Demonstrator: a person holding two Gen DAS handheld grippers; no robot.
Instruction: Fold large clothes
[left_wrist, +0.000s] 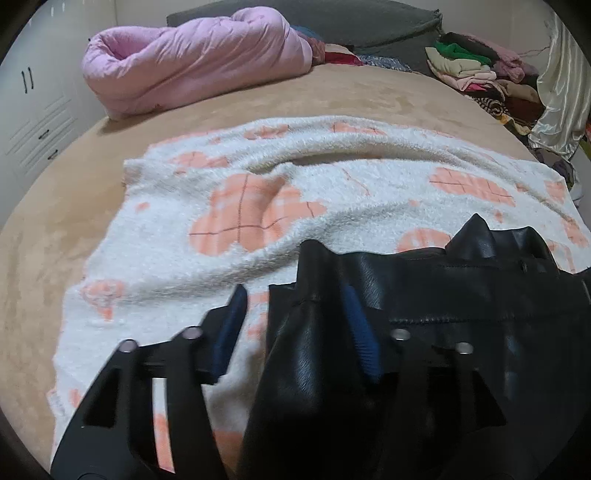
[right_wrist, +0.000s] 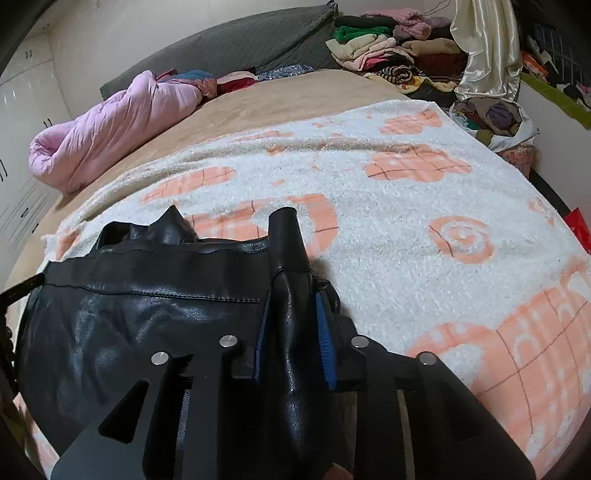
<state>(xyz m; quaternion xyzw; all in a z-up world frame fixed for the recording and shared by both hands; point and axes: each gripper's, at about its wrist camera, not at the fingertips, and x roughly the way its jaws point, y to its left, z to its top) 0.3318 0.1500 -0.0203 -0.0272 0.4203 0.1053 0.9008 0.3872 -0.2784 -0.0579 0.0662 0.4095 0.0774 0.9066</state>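
Note:
A black leather garment (left_wrist: 424, 291) (right_wrist: 147, 317) lies bunched on a white fleece blanket with orange shapes (left_wrist: 332, 184) (right_wrist: 406, 229). In the left wrist view my left gripper (left_wrist: 295, 295) is open at the garment's left end. Its left blue pad (left_wrist: 231, 325) stands clear over the blanket, and its right pad (left_wrist: 360, 332) lies against the leather. In the right wrist view my right gripper (right_wrist: 293, 295) is at the garment's right end. Its blue pads (right_wrist: 325, 339) stand a little apart, with an upright fold of leather (right_wrist: 288, 251) loosely between them.
The blanket covers a tan bed (left_wrist: 55, 240) (right_wrist: 295, 96). A rolled pink quilt (left_wrist: 192, 59) (right_wrist: 110, 129) and grey pillows (left_wrist: 369, 29) lie at the head. Piles of folded clothes (left_wrist: 476, 70) (right_wrist: 388, 55) and a bag of clothes (right_wrist: 495, 122) sit at the right. White cabinets (left_wrist: 33, 110) stand at the left.

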